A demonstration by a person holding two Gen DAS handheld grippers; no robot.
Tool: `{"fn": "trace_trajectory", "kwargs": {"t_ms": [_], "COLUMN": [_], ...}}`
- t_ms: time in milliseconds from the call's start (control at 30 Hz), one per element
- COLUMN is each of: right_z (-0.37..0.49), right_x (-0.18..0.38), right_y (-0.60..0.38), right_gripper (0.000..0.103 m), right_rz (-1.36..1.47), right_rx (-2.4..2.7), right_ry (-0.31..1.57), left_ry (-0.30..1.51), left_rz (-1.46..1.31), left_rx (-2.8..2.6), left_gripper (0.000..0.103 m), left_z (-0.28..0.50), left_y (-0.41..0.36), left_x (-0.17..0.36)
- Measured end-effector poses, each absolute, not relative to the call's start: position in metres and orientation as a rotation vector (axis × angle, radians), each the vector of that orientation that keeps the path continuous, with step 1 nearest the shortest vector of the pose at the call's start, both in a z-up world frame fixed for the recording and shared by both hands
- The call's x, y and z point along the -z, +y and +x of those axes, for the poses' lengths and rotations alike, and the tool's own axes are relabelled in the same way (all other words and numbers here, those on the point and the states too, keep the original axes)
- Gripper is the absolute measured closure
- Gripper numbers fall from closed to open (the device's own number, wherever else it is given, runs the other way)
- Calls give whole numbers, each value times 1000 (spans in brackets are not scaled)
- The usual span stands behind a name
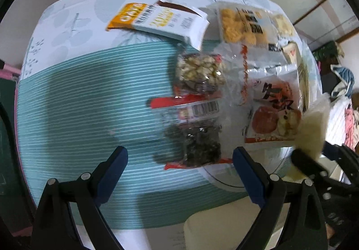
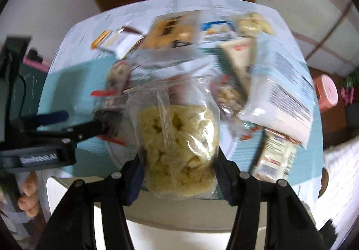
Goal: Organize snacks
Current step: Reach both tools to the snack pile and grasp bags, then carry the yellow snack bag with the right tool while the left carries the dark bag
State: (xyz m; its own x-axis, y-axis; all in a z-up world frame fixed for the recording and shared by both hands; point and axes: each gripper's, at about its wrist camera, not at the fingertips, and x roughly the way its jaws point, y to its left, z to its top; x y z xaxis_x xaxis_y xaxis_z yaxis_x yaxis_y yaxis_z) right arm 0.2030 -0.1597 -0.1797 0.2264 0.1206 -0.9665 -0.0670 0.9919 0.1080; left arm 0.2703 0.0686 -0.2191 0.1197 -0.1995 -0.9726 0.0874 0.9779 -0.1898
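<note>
The right gripper [image 2: 178, 179] pinches a clear bag of pale yellow puffs [image 2: 179, 151] between its pads, lifted above the round table [image 1: 74, 101]. The left gripper [image 1: 179, 160] hovers with jaws spread wide and nothing between them, just short of the nut-and-seaweed packet [image 1: 197, 106] lying near the table's middle. Beyond that packet sits an orange-and-white box [image 1: 157, 21], and beside it, toward the table's far edge, a cracker bag [image 1: 244, 25]; the right view is blurred, so the other packets are hard to read.
</note>
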Motion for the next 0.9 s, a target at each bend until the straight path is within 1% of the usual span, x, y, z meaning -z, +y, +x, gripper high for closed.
{"fn": "trace_trajectory", "kwargs": {"t_ms": [67, 133, 200, 267, 500, 567, 800, 833, 867, 900], "right_z": [202, 195, 192, 192, 188, 185, 170, 167, 165, 162], "right_x": [176, 176, 172, 170, 169, 168, 169, 169, 169, 168], "right_y": [-176, -183, -191, -195, -205, -208, -225, -227, -228, -231], "right_gripper": [46, 46, 46, 46, 46, 46, 46, 46, 46, 46], "right_rz": [86, 107, 125, 136, 170, 179, 235, 243, 248, 250], "right_rx": [-109, -99, -90, -84, -77, -79, -76, -79, -83, -85], "right_ry": [1330, 1321, 1310, 1303, 1285, 1276, 1236, 1234, 1230, 1224], "left_ry": [1440, 1447, 1456, 1476, 1541, 1539, 1519, 1511, 1498, 1501], "left_rz": [-74, -56, -41, -10, 56, 111, 90, 91, 76, 82], "left_rx": [205, 203, 200, 210, 188, 168, 123, 121, 124, 112], "left_gripper": [9, 15, 17, 25, 32, 38, 42, 46, 54, 54], "left_z": [273, 278, 281, 285, 292, 290, 274, 270, 264, 258], "left_y": [62, 57, 51, 43, 31, 27, 20, 15, 14, 12], "left_x": [222, 223, 224, 227, 234, 233, 232, 235, 233, 234]}}
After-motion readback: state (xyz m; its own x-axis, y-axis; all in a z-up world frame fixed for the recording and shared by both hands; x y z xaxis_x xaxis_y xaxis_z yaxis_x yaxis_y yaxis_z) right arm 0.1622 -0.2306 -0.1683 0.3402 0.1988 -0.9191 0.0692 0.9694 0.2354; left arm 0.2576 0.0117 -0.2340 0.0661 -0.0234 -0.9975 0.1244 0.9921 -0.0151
